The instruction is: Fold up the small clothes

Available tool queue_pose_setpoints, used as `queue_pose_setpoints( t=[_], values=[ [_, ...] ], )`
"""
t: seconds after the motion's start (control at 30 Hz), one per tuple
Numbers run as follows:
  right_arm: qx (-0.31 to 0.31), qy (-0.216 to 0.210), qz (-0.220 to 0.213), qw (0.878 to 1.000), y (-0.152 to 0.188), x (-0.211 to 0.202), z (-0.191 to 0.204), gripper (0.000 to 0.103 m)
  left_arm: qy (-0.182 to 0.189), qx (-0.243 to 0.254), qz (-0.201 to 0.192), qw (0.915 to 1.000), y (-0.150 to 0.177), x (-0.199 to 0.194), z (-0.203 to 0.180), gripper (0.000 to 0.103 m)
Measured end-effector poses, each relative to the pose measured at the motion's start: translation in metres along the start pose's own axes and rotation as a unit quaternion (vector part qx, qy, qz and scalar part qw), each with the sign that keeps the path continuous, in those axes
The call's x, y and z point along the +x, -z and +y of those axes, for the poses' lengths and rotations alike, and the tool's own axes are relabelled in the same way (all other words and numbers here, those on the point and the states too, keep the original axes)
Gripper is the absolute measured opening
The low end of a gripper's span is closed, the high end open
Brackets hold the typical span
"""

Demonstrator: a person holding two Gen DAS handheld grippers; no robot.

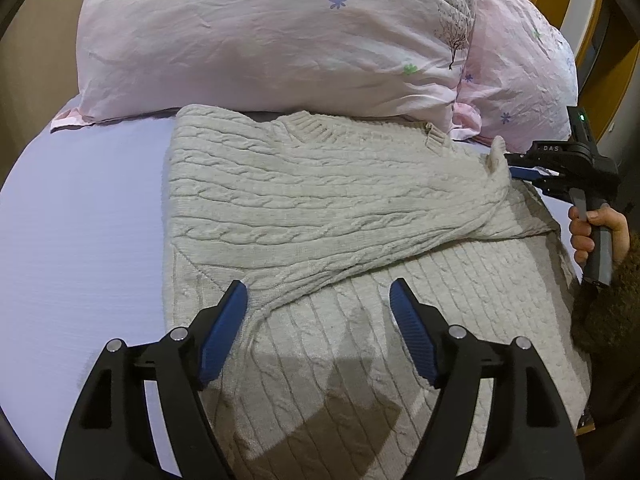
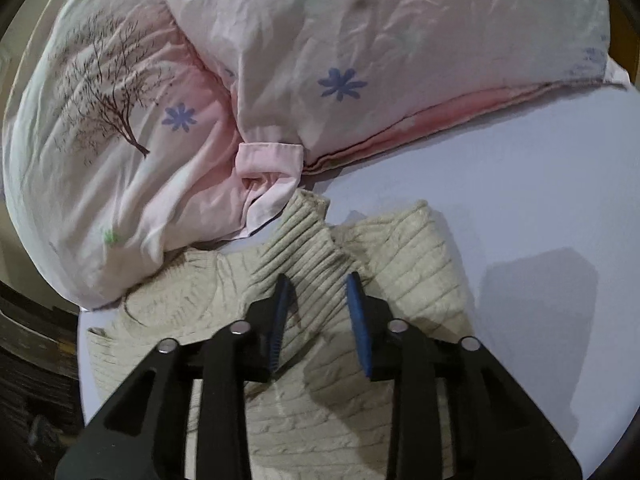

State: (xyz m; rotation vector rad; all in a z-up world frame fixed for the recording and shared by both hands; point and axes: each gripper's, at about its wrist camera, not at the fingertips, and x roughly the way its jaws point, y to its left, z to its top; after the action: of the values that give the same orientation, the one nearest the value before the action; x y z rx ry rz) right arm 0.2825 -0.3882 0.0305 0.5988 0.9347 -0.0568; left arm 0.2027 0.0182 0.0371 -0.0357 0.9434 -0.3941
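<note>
**Sleeve cuff at the right jaws, sleeve run toward the left**

Right gripper (image 2: 316, 288): jaws partly open, straddling the ribbed cuff (image 2: 296, 248) of the sweater (image 2: 320, 412), blue pads just beside the rib on both sides; no firm pinch visible, so contact cannot be called a grip. Cuff pointing toward the top of the right wrist frame, almost touching the flap of the pink pillow (image 2: 120, 152). Bare lilac bed sheet (image 2: 520, 184) at right of frame.

Left gripper (image 1: 318, 292): jaws wide open, holding nothing, hovering above the body of the sweater (image 1: 320, 208) in the lower centre of the left wrist frame. Between the pads, the lower end of the folded sleeve (image 1: 360, 248), lying as a diagonal band from lower centre up to middle right, ending at the right gripper (image 1: 532, 168) held by the right hand (image 1: 596, 232). Collar (image 1: 308, 128) at upper centre, tucked against the pillow (image 1: 260, 40); sheet (image 1: 80, 220) bare at left.

Deciding relation: long axis of the sleeve running between the two grippers, cuff end nearer the right, shoulder end nearer the left. Probable next step: closing on the cuff and carrying it across the body, with the left free to pin or smooth. Risk: thick cable knit slipping out of a shallow bite.
</note>
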Motion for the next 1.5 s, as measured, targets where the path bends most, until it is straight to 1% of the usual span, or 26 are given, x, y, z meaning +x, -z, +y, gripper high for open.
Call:
queue_pose_setpoints(
  t=[0.07, 0.17, 0.2, 0.23, 0.27, 0.37, 0.43, 0.5, 0.57, 0.6, 0.63, 0.7, 0.77, 0.83, 0.9, 0.93, 1.07, 1.1, 1.17, 1.2, 1.23, 1.27, 1.3, 1.33, 1.43, 1.5],
  values=[
    [0.025, -0.022, 0.007, 0.999, 0.003, -0.004, -0.008, 0.039, 0.002, -0.001, -0.001, 1.0, 0.0, 0.0, 0.0, 0.077],
    [0.052, -0.045, 0.013, 0.998, 0.005, 0.001, -0.016, 0.039, 0.001, 0.001, -0.002, 1.0, 0.0, 0.002, -0.003, 0.079],
    [0.059, -0.05, 0.01, 0.997, 0.005, 0.003, -0.018, 0.02, -0.001, 0.002, -0.003, 1.0, 0.001, 0.002, -0.004, 0.079],
    [0.061, -0.06, 0.008, 0.996, 0.004, 0.003, -0.021, 0.008, -0.001, 0.002, -0.003, 1.0, 0.001, 0.001, -0.004, 0.079],
    [0.066, -0.085, 0.005, 0.994, 0.005, 0.003, -0.023, 0.008, 0.002, -0.002, -0.005, 1.0, 0.001, 0.0, -0.004, 0.079],
    [0.061, -0.097, -0.038, 0.993, 0.016, -0.029, -0.03, 0.007, 0.032, -0.035, -0.018, 0.9987, 0.005, -0.018, 0.004, 0.078],
    [0.052, -0.099, -0.06, 0.992, 0.028, -0.054, -0.035, 0.007, 0.045, -0.055, -0.035, 0.9969, 0.012, -0.037, 0.012, 0.078],
    [0.042, -0.087, -0.061, 0.993, 0.049, -0.074, -0.043, 0.008, 0.068, -0.079, -0.052, 0.9932, 0.025, -0.06, 0.022, 0.078],
    [0.028, -0.07, -0.035, 0.997, 0.07, -0.082, -0.051, 0.015, 0.096, -0.099, -0.056, 0.9888, 0.043, -0.079, 0.03, 0.078],
    [0.023, -0.065, -0.023, 0.997, 0.081, -0.089, -0.058, 0.025, 0.104, -0.104, -0.054, 0.9877, 0.051, -0.086, 0.032, 0.078],
    [0.013, -0.058, -0.019, 0.998, 0.093, -0.102, -0.064, 0.047, 0.109, -0.107, -0.049, 0.987, 0.059, -0.091, 0.034, 0.078],
    [-0.005, -0.04, -0.022, 0.999, 0.115, -0.127, -0.076, 0.071, 0.108, -0.115, -0.033, 0.9868, 0.082, -0.099, 0.036, 0.078],
    [-0.014, -0.022, -0.011, 1.0, 0.131, -0.141, -0.091, 0.07, 0.109, -0.124, -0.017, 0.9861, 0.1, -0.101, 0.037, 0.078],
    [-0.004, -0.026, 0.014, 1.0, 0.147, -0.146, -0.105, 0.064, 0.116, -0.133, -0.003, 0.9844, 0.114, -0.1, 0.036, 0.078],
    [-0.001, -0.051, 0.05, 0.997, 0.167, -0.144, -0.116, 0.058, 0.126, -0.138, 0.006, 0.9824, 0.127, -0.097, 0.034, 0.078],
    [-0.006, -0.06, 0.045, 0.997, 0.175, -0.152, -0.118, 0.057, 0.127, -0.137, -0.002, 0.9825, 0.131, -0.101, 0.033, 0.078],
    [-0.011, -0.182, 0.124, 0.975, 0.217, -0.159, -0.127, 0.052, 0.168, -0.161, 0.001, 0.9724, 0.155, -0.113, 0.029, 0.071],
    [-0.013, -0.203, 0.137, 0.969, 0.224, -0.16, -0.129, 0.052, 0.174, -0.168, 0.002, 0.9703, 0.162, -0.117, 0.028, 0.066],
    [-0.01, -0.241, 0.159, 0.957, 0.239, -0.161, -0.134, 0.04, 0.184, -0.182, 0.01, 0.9658, 0.174, -0.12, 0.026, 0.055],
    [-0.009, -0.253, 0.172, 0.952, 0.244, -0.157, -0.135, 0.012, 0.192, -0.19, 0.017, 0.9626, 0.178, -0.119, 0.026, 0.043],
    [-0.005, -0.262, 0.181, 0.948, 0.248, -0.153, -0.135, 0.007, 0.197, -0.198, 0.026, 0.9599, 0.181, -0.116, 0.025, 0.028],
    [-0.002, -0.277, 0.183, 0.943, 0.249, -0.149, -0.132, 0.007, 0.197, -0.2, 0.037, 0.9592, 0.182, -0.111, 0.022, 0.021],
    [-0.006, -0.292, 0.175, 0.94, 0.245, -0.15, -0.126, 0.007, 0.2, -0.197, 0.045, 0.9586, 0.181, -0.108, 0.019, 0.012],
    [-0.011, -0.304, 0.163, 0.939, 0.24, -0.152, -0.12, 0.007, 0.206, -0.195, 0.047, 0.9577, 0.178, -0.105, 0.018, 0.008],
    [-0.036, -0.351, 0.082, 0.932, 0.196, -0.172, -0.09, 0.007, 0.235, -0.185, 0.026, 0.9539, 0.149, -0.108, 0.015, 0.006],
    [-0.041, -0.365, 0.028, 0.93, 0.159, -0.181, -0.075, 0.007, 0.23, -0.165, -0.007, 0.959, 0.11, -0.115, 0.019, 0.006]
  ],
)
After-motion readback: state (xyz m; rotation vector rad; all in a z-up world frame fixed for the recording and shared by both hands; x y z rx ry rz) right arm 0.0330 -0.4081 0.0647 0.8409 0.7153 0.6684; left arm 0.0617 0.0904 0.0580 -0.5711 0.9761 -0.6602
